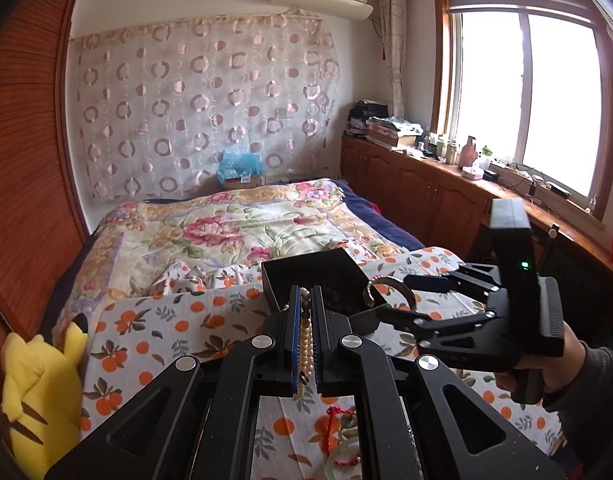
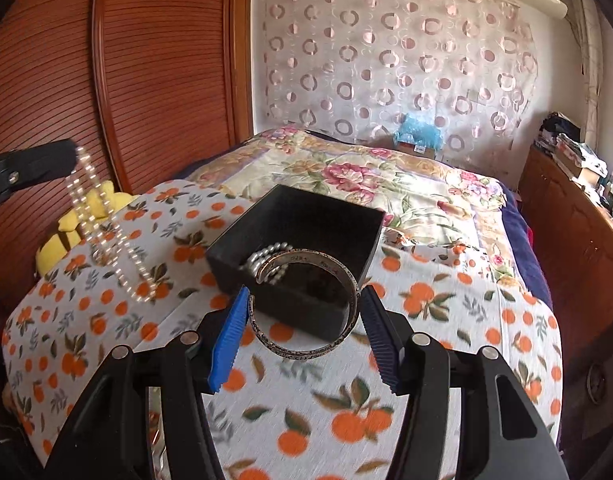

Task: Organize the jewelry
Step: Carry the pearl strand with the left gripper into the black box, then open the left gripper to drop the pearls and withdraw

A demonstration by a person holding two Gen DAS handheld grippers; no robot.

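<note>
A black open box (image 2: 294, 216) (image 1: 318, 276) sits on the orange-print cloth; a beaded bracelet (image 2: 266, 254) and dark beads lie in it. My right gripper (image 2: 304, 320) (image 1: 390, 298) is shut on a silver cuff bangle (image 2: 306, 308) (image 1: 390, 286), held just in front of and above the box's near edge. My left gripper (image 1: 305, 304) (image 2: 72, 156) is shut on a pearl necklace (image 1: 305, 336), held in the air left of the box; the strand (image 2: 102, 228) hangs down toward the cloth.
A red-string jade piece (image 1: 340, 436) lies on the cloth under the left gripper. A yellow plush toy (image 1: 38, 384) sits at the bed's left edge by the wooden wardrobe (image 2: 126, 80). Wooden cabinets (image 1: 426, 192) with clutter run under the window at right.
</note>
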